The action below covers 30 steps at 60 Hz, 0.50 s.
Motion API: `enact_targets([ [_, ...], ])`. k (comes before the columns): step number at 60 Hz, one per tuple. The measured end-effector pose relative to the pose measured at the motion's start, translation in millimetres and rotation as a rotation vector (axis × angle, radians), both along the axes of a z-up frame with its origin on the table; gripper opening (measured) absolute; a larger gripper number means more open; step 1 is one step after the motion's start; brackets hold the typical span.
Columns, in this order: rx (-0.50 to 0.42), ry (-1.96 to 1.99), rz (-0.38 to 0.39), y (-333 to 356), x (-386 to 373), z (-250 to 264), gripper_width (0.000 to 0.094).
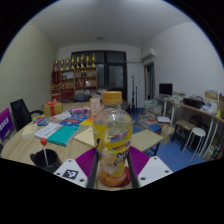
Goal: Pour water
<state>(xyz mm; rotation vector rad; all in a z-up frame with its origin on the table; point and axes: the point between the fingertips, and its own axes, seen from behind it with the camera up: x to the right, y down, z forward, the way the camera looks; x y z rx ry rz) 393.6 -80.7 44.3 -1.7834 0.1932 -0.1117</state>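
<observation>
The gripper (113,170) is clamped on a clear plastic bottle (113,148), its two purple pads (87,160) pressing against the lower body from either side with no gap showing. The bottle stands directly between the fingers and rises straight up from them, its long axis upright, a yellow-orange cap (112,98) on top and a yellowish label around its middle; the liquid inside looks pale, though how full it is cannot be read. Since the cap appears to be on, pouring has most likely not begun, and the move ahead seems to turn on tipping that upright axis over toward some receiving vessel. No cup or glass can be made out clearly, so the target of the pour cannot be told. Behind the bottle and to its left spreads a round wooden table (22,150) strewn with papers, among them a teal booklet (62,135); a small red object (43,144) stands on the near rim, closer to the bottle than the booklet. Well beyond the bottle, against the far wall, stands a set of shelves (76,72) holding small items, and off to the bottle's right a desk (190,108) runs along the wall with a chair (197,137) beside it. Because the bottle is held low, its heavier upper part could swing as it tilts, so a slow rotation would be prudent.
</observation>
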Motion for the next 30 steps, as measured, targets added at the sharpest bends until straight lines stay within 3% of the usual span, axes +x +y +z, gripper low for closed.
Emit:
enact_targets([
  [5,-0.094,0.054,0.002,-48.2,12.6,-4.6,0.08],
  [6,-0.105,0.065,0.002,-25.2,-1.2,-7.1,0.0856],
  [22,-0.156,0.097,-0.051,-166.4,-38.1,86.0,0.0826],
  [30,-0.134,0.096,-0.107,-239.5,-70.7,139.5,0.083],
])
